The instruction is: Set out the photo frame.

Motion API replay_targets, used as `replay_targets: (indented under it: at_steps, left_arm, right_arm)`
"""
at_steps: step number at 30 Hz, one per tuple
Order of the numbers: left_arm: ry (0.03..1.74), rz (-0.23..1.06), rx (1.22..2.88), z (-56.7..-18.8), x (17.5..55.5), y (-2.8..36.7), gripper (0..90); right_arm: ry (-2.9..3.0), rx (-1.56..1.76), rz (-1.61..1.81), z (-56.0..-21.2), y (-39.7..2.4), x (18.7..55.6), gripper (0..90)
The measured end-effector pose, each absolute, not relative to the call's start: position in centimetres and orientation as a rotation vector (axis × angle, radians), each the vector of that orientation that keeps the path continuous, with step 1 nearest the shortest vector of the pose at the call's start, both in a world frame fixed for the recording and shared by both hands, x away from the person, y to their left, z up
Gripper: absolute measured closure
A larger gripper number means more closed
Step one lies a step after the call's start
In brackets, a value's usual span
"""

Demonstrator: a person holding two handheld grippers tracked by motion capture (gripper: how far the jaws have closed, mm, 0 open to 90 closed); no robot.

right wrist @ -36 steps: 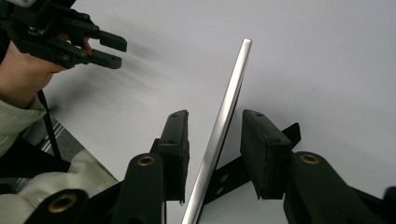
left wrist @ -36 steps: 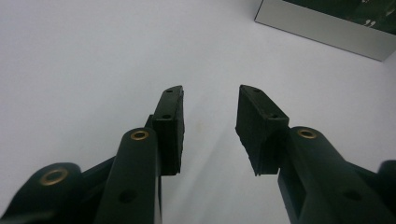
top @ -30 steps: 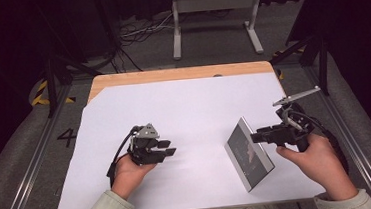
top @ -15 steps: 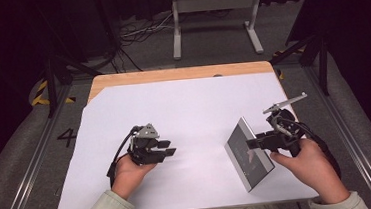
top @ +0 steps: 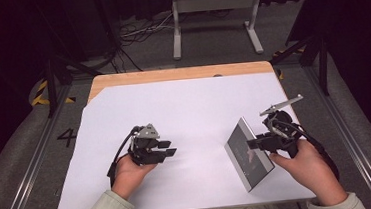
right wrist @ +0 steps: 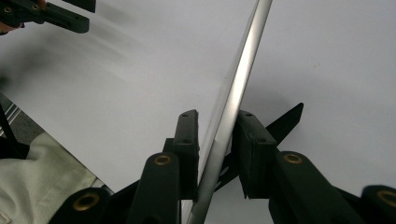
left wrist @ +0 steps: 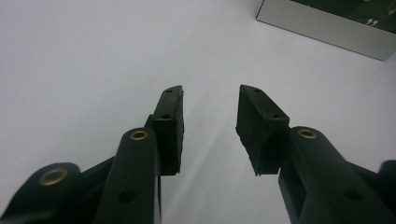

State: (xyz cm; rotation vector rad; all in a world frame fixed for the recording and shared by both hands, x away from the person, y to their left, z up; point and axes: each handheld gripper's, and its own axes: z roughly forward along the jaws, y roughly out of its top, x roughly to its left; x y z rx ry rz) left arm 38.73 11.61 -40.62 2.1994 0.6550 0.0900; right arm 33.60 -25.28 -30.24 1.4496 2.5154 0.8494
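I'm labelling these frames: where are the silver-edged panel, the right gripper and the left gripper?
silver-edged panel (top: pixel 245 152), high view, dark face.
right gripper (right wrist: pixel 215 135), right gripper view, between its fingertips.
left gripper (left wrist: pixel 210 116), left gripper view, between its fingertips.

Two grippers are counted: the left gripper (top: pixel 169 151) at about 8 o'clock on the table and the right gripper (top: pixel 249 142) at about 4 o'clock. Each is borne by one hand, so two hands are seen, the left hand (top: pixel 128 173) and the right hand (top: pixel 306 167). One flat silver-edged panel (top: pixel 247 152) is counted, at about 4 o'clock. One white sheet (top: pixel 194 109) is spread over one wooden table (top: pixel 171 74). One metal stand (top: pixel 214 12) is seen beyond the table at 12 o'clock. One painted numeral (top: pixel 67 138) is counted on the floor at 9 o'clock.
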Motion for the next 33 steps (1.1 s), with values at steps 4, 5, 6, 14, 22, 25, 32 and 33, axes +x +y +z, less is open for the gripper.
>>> replay_targets:
  at_steps: [4,5,6,14,22,25,32,33]
  left_arm:
    - [0.658,0.090,2.199,-40.6,38.7,11.6,61.6]
    - [0.654,0.090,2.201,-40.7,38.8,11.6,61.4]
    - [0.655,0.088,2.200,-40.7,38.8,11.6,61.3]
    - [0.650,0.084,2.204,-40.8,38.8,11.5,61.1]
    - [0.651,0.085,2.203,-40.8,38.8,11.5,61.0]
    - [0.654,0.081,2.202,-40.7,38.8,11.6,61.0]
    - [0.664,0.084,2.192,-40.7,38.7,11.8,61.1]
    - [0.663,0.087,2.193,-40.7,38.7,11.8,61.1]
  right_arm:
    - [2.511,1.456,0.854,-30.2,-25.3,33.6,71.9]
    - [2.510,1.461,0.853,-30.2,-25.3,33.6,72.0]
    - [2.510,1.461,0.853,-30.2,-25.3,33.6,72.2]
    - [2.501,1.482,0.846,-30.0,-25.3,33.7,75.0]
    - [2.496,1.472,0.853,-29.9,-25.4,33.9,83.6]
    - [2.514,1.457,0.851,-29.8,-25.1,33.9,83.9]
    - [2.543,1.386,0.827,-29.4,-24.4,33.8,84.0]
    - [2.550,1.372,0.829,-29.2,-24.3,33.8,84.0]
